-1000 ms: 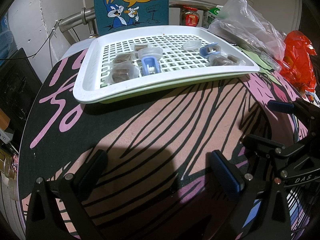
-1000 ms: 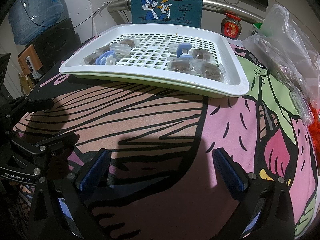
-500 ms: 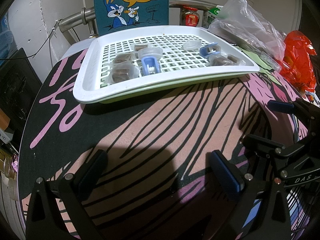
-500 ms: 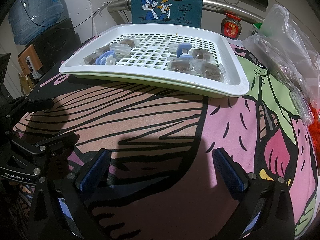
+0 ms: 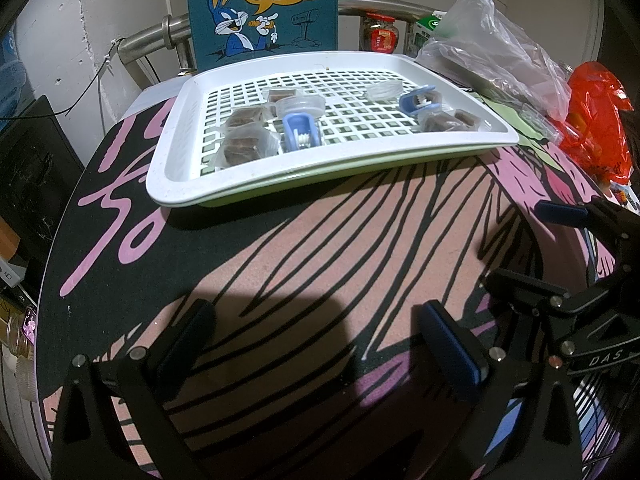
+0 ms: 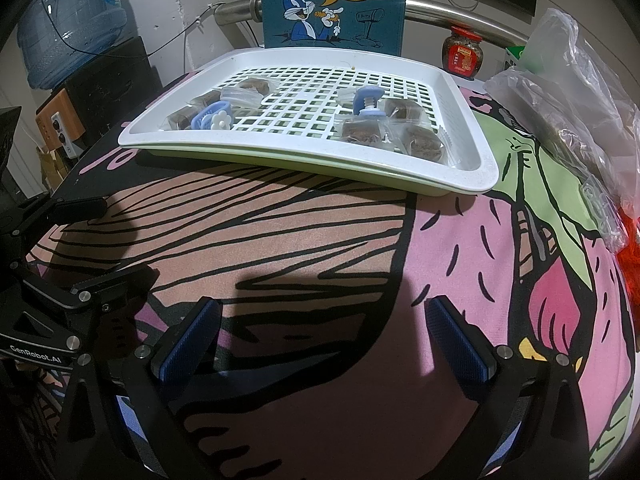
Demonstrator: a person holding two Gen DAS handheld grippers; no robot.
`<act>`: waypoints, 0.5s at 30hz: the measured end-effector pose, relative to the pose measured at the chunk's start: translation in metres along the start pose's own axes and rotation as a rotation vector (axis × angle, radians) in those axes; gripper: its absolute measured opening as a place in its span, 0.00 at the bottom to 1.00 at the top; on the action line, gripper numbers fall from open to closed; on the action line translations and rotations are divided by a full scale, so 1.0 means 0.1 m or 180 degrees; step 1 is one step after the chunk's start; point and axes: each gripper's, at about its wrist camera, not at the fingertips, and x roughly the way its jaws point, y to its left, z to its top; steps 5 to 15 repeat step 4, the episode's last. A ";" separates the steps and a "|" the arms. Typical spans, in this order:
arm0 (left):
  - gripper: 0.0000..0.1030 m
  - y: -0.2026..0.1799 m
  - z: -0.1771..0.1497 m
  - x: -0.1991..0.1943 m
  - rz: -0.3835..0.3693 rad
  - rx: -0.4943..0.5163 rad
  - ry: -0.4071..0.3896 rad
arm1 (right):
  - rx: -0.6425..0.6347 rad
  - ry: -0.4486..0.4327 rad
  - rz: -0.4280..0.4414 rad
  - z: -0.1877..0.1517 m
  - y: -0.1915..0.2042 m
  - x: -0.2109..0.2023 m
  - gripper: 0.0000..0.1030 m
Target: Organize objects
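Note:
A white slotted tray lies on the cartoon-print tablecloth at the far side. In it are several clear-wrapped brown snack packets, two blue clips and clear lids. My left gripper is open and empty above the cloth, well short of the tray. My right gripper is open and empty too, also short of the tray. Each gripper shows at the edge of the other's view.
A Bugs Bunny sign stands behind the tray before a metal rail. A clear plastic bag and an orange bag lie at the right. A red-lidded jar and a water bottle stand behind.

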 end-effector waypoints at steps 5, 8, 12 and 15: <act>1.00 0.00 0.00 0.00 0.0000 0.0000 0.0000 | 0.0000 0.0000 0.0000 0.00 0.00 0.00 1.00; 1.00 0.00 0.00 0.00 0.0000 0.0000 0.0000 | 0.0000 0.0000 0.0000 0.00 0.00 0.00 1.00; 1.00 0.00 0.00 0.00 0.0000 0.0000 0.0000 | 0.0000 0.0000 0.0000 0.00 0.00 0.00 1.00; 1.00 0.00 0.00 0.00 0.0000 0.0000 0.0000 | 0.0000 0.0000 0.0000 0.00 0.00 0.00 1.00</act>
